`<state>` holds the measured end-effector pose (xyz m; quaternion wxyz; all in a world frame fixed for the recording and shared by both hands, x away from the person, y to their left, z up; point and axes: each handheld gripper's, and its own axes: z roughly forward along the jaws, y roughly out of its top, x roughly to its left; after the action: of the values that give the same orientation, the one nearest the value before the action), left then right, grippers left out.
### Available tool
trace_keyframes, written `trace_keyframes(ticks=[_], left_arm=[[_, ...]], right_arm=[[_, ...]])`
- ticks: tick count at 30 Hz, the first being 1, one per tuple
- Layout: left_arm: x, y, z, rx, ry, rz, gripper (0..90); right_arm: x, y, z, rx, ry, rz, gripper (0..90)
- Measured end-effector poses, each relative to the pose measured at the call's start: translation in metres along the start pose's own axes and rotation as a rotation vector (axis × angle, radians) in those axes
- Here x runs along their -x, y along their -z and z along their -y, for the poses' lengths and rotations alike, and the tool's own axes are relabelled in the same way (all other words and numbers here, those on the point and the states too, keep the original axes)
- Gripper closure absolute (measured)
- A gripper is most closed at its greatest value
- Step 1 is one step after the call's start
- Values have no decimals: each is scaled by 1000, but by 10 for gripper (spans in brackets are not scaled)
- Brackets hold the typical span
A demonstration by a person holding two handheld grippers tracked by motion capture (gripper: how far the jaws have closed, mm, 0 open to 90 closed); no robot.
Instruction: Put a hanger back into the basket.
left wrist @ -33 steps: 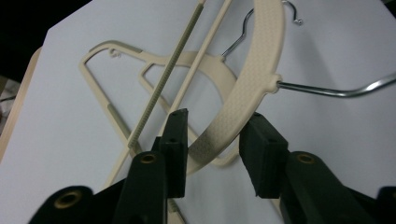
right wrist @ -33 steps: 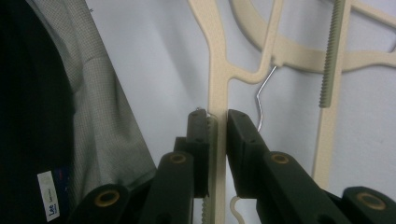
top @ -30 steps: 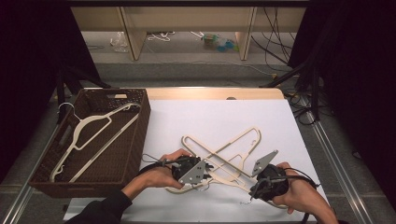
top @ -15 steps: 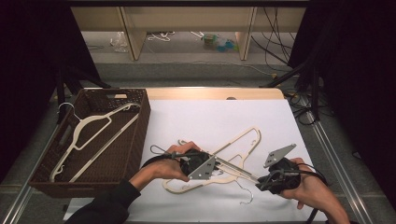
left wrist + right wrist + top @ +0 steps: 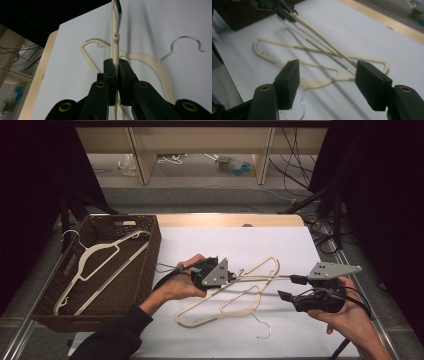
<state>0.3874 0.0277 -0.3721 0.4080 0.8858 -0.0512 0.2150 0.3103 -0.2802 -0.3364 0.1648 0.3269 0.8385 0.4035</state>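
Note:
A cream hanger hangs tilted above the white table. My left gripper is shut on its thin edge; its jaws have just closed on that edge, pads pressed tight. A second cream hanger with a wire hook lies flat beneath it. To the right, my right gripper is open; its jaws have just been opening. Its pads stand wide apart with nothing pressed between them, and the raised hanger's far end hangs just beyond them, free of both.
A dark wicker basket stands at the table's left edge with another cream hanger lying in it. Cables and shelf legs are on the floor beyond the table's far wooden edge.
Both hands have risen. The right gripper's jaws have spread apart and let go of the hanger's end; the left gripper has lifted the hanger off the table, leaving the second hanger lying flat.

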Motion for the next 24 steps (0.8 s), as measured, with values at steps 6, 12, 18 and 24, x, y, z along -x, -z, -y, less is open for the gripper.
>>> trace_keyframes(ticks=[6, 12, 18, 24], left_arm=[[-8, 17, -5, 17, 134, -6, 860], [-20, 47, -12, 64, 300, -9, 859], [-32, 79, -14, 128, 469, -24, 860], [-44, 102, -18, 175, 561, -22, 860]], right_arm=[[-11, 1, -5, 30, 16, -28, 373], [-19, -4, -2, 44, 17, -53, 360], [-26, -1, 2, 61, 19, -61, 356], [-32, -9, 12, 42, 34, -72, 345]])
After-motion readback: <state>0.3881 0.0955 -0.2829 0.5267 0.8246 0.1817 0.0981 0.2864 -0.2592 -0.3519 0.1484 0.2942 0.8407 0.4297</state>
